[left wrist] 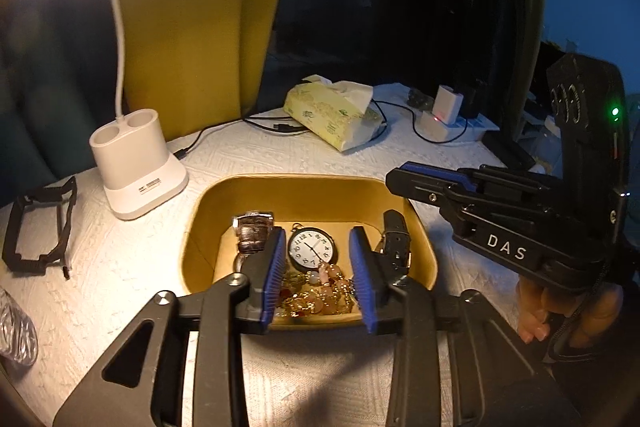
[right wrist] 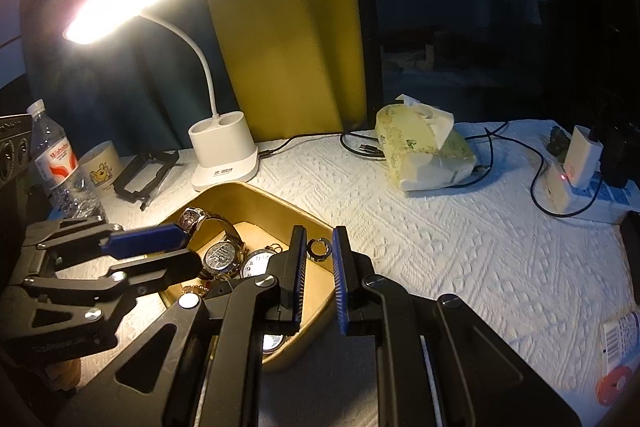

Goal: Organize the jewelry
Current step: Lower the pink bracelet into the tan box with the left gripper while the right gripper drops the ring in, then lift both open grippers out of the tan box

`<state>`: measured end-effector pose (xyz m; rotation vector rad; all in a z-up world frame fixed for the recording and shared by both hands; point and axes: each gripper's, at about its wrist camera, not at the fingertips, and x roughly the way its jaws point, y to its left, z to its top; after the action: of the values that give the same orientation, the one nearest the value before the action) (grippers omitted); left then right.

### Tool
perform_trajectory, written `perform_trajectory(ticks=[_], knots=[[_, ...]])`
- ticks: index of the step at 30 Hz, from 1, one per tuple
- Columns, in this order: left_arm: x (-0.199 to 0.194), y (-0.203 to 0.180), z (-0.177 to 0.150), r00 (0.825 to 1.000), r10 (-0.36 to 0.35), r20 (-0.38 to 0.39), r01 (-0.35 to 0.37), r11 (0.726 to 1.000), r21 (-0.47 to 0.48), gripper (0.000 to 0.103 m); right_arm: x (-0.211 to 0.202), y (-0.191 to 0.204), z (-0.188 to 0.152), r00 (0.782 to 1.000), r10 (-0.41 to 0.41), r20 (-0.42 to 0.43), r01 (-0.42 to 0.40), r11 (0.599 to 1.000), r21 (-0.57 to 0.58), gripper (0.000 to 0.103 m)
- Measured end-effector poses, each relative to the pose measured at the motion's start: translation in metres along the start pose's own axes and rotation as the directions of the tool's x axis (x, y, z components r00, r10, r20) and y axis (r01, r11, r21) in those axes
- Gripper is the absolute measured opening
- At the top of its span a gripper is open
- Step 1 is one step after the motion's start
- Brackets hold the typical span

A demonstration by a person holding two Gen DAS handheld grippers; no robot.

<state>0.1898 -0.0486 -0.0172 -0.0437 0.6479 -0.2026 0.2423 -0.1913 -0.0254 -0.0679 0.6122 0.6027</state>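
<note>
A gold tray (left wrist: 304, 183) sits on the white cloth and holds watches, a white-faced pocket watch (left wrist: 311, 249) and a heap of gold and pink chains (left wrist: 320, 291). My left gripper (left wrist: 318, 251) hangs open over the tray, its blue pads either side of the pocket watch. In the right wrist view my right gripper (right wrist: 319, 247) is narrowly open over the tray's right rim (right wrist: 316, 223), and a small silver ring (right wrist: 319, 249) sits between its fingertips, whether gripped I cannot tell. The right gripper shows in the left view (left wrist: 424, 179), above the tray's right corner.
A white lamp base (left wrist: 136, 167) stands left behind the tray, a black frame (left wrist: 38, 227) further left. A tissue pack (left wrist: 336, 115), cables and a power strip with chargers (right wrist: 580, 175) lie at the back. A water bottle (right wrist: 60, 167) and mug (right wrist: 102, 167) stand far left.
</note>
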Motion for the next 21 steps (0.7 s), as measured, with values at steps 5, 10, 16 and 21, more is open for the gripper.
perform_trajectory(ticks=[5, 10, 16, 21], knots=[[-0.012, 0.009, 0.001, 0.999, 0.024, 0.031, -0.023, 0.999, -0.026, 0.038, 0.003, 0.001, 0.003, 1.0, -0.009, -0.005, 0.009, 1.0, 0.001, 0.013], [-0.023, 0.015, -0.001, 0.999, 0.031, 0.038, -0.03, 0.999, -0.045, 0.038, 0.0, 0.002, 0.003, 1.0, -0.024, -0.009, 0.024, 1.0, 0.002, 0.013], [-0.04, 0.021, -0.006, 0.997, 0.05, 0.057, -0.046, 0.997, -0.068, 0.038, -0.018, 0.01, 0.001, 1.0, -0.029, 0.002, 0.029, 1.0, -0.003, 0.014], [-0.056, 0.021, -0.013, 0.996, 0.064, 0.067, -0.059, 0.996, -0.073, 0.038, -0.032, 0.016, -0.008, 0.999, -0.039, -0.005, 0.039, 0.999, 0.005, 0.014]])
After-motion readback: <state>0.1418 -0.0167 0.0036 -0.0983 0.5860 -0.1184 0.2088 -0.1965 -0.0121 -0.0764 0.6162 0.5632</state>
